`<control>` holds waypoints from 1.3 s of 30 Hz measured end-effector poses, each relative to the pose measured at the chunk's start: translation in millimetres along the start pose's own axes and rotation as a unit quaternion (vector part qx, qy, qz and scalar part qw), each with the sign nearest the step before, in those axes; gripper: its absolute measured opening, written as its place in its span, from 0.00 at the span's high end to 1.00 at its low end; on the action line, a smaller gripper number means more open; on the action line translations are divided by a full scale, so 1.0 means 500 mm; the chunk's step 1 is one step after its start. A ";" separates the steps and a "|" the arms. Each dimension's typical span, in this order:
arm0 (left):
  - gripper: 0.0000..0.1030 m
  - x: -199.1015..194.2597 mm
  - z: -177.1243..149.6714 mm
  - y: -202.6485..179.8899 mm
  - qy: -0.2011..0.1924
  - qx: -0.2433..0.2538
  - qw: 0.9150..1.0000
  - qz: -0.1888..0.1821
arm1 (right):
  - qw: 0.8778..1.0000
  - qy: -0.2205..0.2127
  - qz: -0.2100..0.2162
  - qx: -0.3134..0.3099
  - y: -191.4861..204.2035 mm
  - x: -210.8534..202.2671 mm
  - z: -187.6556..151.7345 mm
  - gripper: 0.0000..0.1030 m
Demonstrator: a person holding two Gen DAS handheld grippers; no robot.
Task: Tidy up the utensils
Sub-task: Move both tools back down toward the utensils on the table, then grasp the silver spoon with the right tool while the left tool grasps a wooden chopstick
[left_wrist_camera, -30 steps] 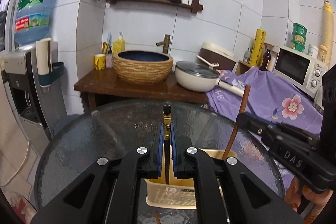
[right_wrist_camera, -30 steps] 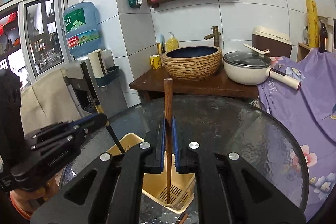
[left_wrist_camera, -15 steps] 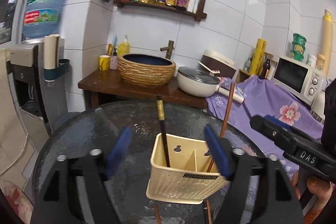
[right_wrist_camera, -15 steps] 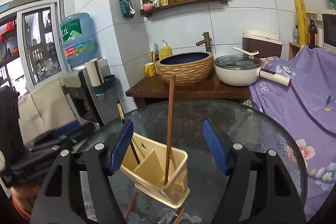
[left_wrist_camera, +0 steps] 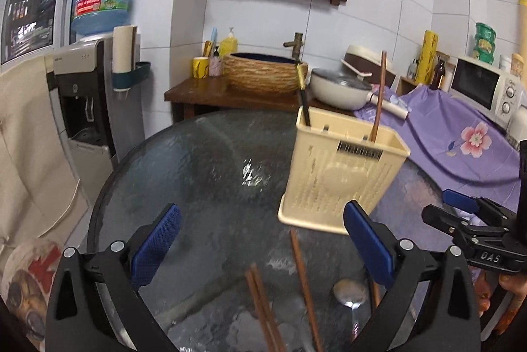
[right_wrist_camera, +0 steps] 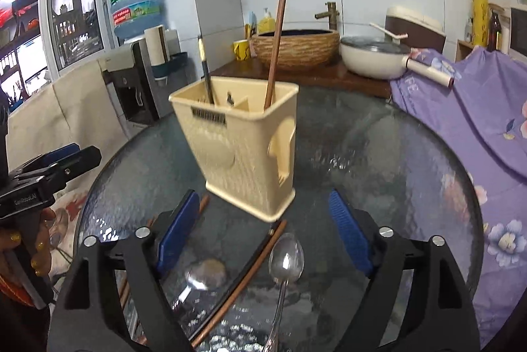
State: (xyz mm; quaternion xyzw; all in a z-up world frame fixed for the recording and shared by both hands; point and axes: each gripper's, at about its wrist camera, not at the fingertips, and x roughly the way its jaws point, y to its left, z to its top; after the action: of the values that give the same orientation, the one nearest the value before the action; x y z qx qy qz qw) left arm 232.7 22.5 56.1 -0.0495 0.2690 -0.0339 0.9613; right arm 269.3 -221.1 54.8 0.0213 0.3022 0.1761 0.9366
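Observation:
A cream plastic utensil holder [left_wrist_camera: 336, 174] [right_wrist_camera: 243, 137] stands on the round glass table [left_wrist_camera: 197, 174]. A black chopstick [left_wrist_camera: 303, 98] [right_wrist_camera: 205, 68] and a brown chopstick [left_wrist_camera: 378, 98] [right_wrist_camera: 275, 48] stand in it. My left gripper [left_wrist_camera: 263, 246] is open and empty above loose brown chopsticks [left_wrist_camera: 301, 279] and a metal spoon [left_wrist_camera: 350, 296]. My right gripper [right_wrist_camera: 263, 230] is open and empty above a spoon [right_wrist_camera: 286, 263], a second spoon [right_wrist_camera: 201, 279] and a brown chopstick [right_wrist_camera: 243, 279].
Behind the table stand a wooden counter [left_wrist_camera: 204, 91] with a woven basin [left_wrist_camera: 266, 72] and a lidded white pan [left_wrist_camera: 339, 88]. A water dispenser [left_wrist_camera: 89, 81] is at the left. A purple flowered cloth [left_wrist_camera: 461, 137] and a microwave [left_wrist_camera: 484, 85] are at the right.
Both grippers opened and let go of their chopsticks, which now stand in the holder. Both grippers have since drawn back and lowered toward the utensils lying on the table.

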 end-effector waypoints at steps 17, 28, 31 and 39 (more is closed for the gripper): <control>0.16 0.020 -0.170 0.076 0.107 -0.044 0.993 0.034 | 0.995 0.089 -0.025 0.027 -0.028 0.024 -0.176 0.22; 0.40 0.032 -0.195 0.062 0.141 -0.043 0.989 0.008 | 0.988 0.144 -0.050 0.022 -0.031 0.090 -0.174 0.37; 0.46 0.036 -0.197 0.047 0.148 -0.030 0.988 0.005 | 0.987 0.150 -0.060 0.017 -0.030 0.104 -0.165 0.38; 0.58 0.054 -0.207 0.009 0.169 -0.001 0.986 0.012 | 0.986 0.154 -0.070 0.014 -0.026 0.121 -0.156 0.39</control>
State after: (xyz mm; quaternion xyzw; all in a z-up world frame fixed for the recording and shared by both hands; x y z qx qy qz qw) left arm 202.0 16.6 -46.3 -0.0411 0.4284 -0.0304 0.9021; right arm 274.5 -217.8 -44.6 -0.0145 0.4460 0.1073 0.8885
